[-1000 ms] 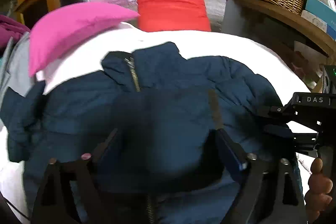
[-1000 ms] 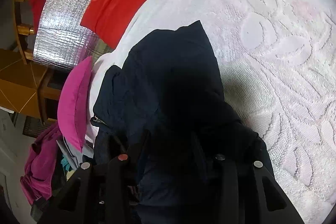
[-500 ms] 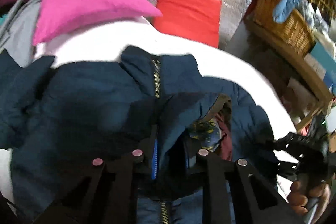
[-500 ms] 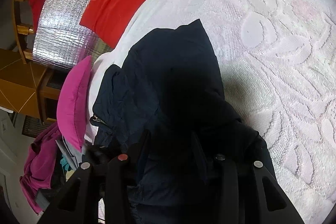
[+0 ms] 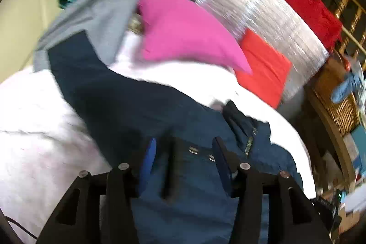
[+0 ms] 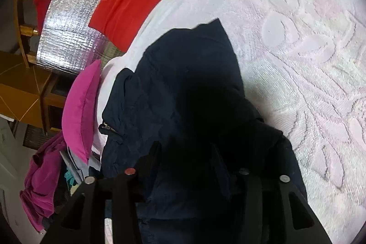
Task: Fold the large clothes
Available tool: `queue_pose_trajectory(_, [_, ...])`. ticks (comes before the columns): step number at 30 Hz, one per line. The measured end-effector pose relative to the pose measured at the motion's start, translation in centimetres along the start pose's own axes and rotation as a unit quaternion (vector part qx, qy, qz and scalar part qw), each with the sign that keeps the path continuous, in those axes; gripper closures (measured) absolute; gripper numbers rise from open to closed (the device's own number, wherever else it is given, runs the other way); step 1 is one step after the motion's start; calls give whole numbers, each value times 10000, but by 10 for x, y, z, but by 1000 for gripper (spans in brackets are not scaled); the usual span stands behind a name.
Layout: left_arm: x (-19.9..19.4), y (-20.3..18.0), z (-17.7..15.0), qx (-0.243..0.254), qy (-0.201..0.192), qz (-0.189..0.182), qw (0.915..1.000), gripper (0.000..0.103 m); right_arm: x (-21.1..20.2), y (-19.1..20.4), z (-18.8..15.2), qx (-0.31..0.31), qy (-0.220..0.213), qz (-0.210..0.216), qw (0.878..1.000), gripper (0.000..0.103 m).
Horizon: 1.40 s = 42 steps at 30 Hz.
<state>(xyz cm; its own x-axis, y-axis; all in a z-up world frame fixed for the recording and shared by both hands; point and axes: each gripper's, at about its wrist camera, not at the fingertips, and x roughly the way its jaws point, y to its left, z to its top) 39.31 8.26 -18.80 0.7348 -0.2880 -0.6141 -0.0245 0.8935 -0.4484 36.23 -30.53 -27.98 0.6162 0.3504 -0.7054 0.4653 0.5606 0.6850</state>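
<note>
A large navy padded jacket [image 5: 141,111] lies on a white embossed bedspread [image 6: 308,61]. In the left wrist view one sleeve stretches up to the left and the zip and collar [image 5: 249,143] sit at the right. My left gripper [image 5: 183,152] hovers just over the snap-button placket, jaws apart, with fabric between them but not pinched. In the right wrist view the jacket [image 6: 183,84] fills the centre. My right gripper [image 6: 185,152] is pressed into the dark fabric, and the fingertips are lost in shadow.
A pink pillow [image 5: 183,31] and a red pillow [image 5: 263,68] lie at the head of the bed against a silver foil panel [image 5: 258,8]. Grey and magenta clothes [image 5: 96,15] are piled at the left. A wicker basket [image 5: 338,97] sits on a wooden shelf at the right.
My left gripper had closed on a jacket flap half a second ago; its jaws now stand apart and it has swung left toward the sleeve. The right gripper has stayed put.
</note>
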Motion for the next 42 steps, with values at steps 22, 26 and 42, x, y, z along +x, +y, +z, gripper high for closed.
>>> queue_pose_trajectory(22, [43,140,21,-2109,335,425,9760,32,32,98,-67,-2558,148,30,9666,44])
queue_pose_trajectory(26, [63,147,14,-2430,438,-90,9690,32,44,96,-71,-2512,361,-211,9670,44])
queue_pose_trajectory(42, [50,62,32,-1056,-151,-333,9937,91,34,89,-57,-2156,229,13,9762,36])
